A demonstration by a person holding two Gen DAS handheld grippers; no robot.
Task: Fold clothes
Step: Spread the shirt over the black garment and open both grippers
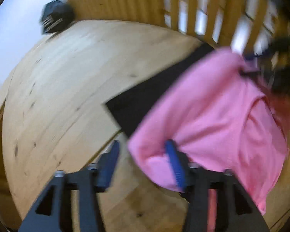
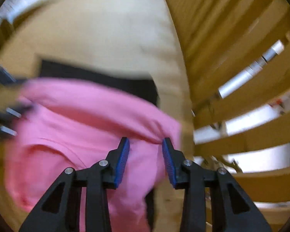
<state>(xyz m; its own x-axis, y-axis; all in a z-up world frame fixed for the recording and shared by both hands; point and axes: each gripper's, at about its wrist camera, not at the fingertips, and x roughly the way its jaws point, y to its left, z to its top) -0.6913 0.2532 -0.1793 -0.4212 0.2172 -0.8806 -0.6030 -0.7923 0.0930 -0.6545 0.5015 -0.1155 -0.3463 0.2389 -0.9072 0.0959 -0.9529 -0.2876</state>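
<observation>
A rumpled pink cloth garment [image 1: 212,116] lies on a flat black mat [image 1: 145,100] atop the pale round wooden worktop [image 1: 58,87]. The left claw [image 1: 143,162] stands parted, its blue pads clear of the fabric at the garment's corner. The right claw [image 2: 146,154] is also parted over the pink cloth [image 2: 77,125], gripping nothing. Both views are blurred.

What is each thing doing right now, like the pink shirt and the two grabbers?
Pink shirt: rumpled, partly folded, lying on the black mat.
Black mat: flat on the wooden table.
Left hand-held gripper: open, one finger against the shirt's edge.
Right hand-held gripper: open, over the shirt.
</observation>
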